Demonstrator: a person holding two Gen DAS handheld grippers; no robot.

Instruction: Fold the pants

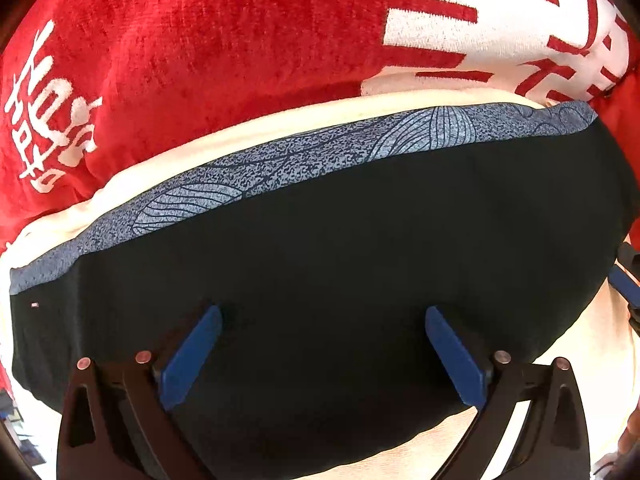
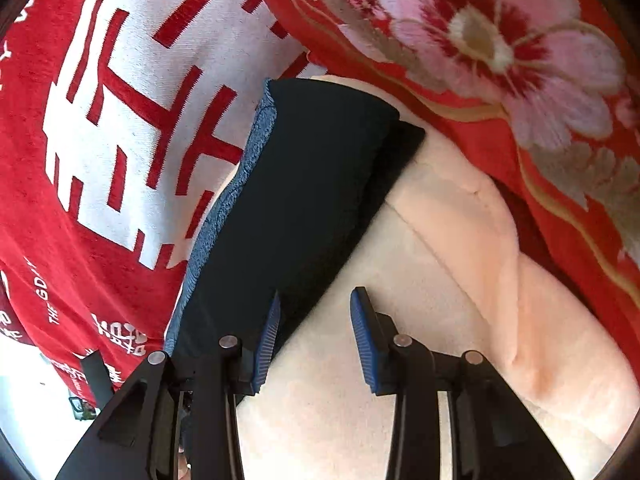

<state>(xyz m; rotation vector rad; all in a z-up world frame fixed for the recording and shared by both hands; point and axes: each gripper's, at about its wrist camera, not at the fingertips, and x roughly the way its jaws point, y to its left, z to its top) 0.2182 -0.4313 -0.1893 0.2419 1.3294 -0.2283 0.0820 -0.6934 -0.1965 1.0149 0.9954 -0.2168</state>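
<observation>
The pants [image 1: 340, 248], black with a blue patterned band [image 1: 280, 160] along one edge, lie folded on a cream blanket [image 2: 440, 280] beside a red cloth [image 1: 180, 60]. Left gripper [image 1: 322, 356] hangs over the pants, jaws wide and empty. Right gripper [image 2: 316, 340] straddles the pants' edge, jaws part open, gripping nothing.

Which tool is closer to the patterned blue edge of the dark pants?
Right. The right tool sits at the pants' side, close to the blue edge. The left tool is over the dark middle, away from that edge.
</observation>
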